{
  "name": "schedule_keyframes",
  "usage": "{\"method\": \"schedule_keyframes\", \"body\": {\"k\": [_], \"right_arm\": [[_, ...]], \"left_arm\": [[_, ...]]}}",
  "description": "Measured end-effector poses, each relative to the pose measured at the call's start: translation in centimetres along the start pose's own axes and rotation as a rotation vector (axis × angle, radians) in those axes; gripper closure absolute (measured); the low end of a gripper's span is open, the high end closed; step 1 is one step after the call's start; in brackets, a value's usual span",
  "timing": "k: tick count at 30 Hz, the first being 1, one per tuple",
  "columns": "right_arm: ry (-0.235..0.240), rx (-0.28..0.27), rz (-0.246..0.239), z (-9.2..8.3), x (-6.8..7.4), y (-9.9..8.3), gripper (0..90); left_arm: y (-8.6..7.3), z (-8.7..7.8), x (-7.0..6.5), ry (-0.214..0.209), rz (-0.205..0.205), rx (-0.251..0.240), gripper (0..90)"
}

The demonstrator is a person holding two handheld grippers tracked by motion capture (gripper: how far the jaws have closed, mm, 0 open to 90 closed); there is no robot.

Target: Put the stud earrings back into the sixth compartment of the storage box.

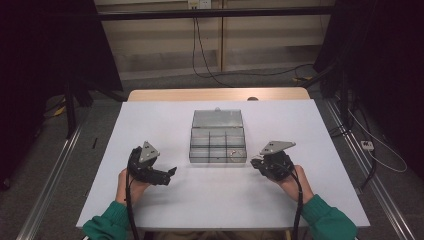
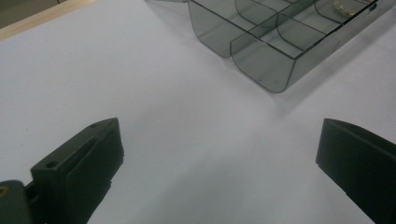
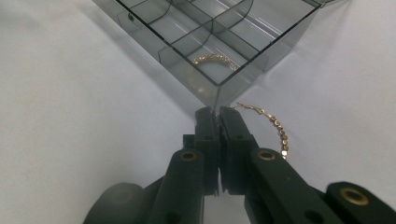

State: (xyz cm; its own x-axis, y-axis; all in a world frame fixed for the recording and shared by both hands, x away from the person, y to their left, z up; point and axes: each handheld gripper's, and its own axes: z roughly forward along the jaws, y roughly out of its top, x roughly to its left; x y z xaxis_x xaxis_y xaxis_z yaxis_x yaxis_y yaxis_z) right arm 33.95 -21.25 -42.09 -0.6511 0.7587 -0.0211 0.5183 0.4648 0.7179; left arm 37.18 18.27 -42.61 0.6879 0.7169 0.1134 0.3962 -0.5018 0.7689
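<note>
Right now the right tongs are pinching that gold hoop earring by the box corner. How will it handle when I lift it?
Probably stiff: the hoop earring keeps its curve where it sticks out of the right tongs. Likely very light, being thin wire with small stones. It may swing or slip, since the tongs shut on a narrow part, so I would lift slowly over the wall of the compartment box.

Smoky plastic, gold metal, matt white board

The clear grey compartment box (image 3: 219, 32) is glossy, smooth plastic; the beaded gold hoop earring (image 3: 275, 128) looks like shiny metal; the white table top (image 1: 150, 130) is matt and smooth; the black gripper jaws look like matt plastic.
</note>
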Motion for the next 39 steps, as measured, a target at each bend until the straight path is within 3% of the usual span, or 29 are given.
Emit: {"method": "schedule_keyframes", "body": {"k": [39], "right_arm": [[-0.022,-0.130,0.001,-0.6,0.0,2.7,87.3]], "left_arm": [[-0.3,-0.1,0.2,0.006,-0.003,0.011,0.4]]}}
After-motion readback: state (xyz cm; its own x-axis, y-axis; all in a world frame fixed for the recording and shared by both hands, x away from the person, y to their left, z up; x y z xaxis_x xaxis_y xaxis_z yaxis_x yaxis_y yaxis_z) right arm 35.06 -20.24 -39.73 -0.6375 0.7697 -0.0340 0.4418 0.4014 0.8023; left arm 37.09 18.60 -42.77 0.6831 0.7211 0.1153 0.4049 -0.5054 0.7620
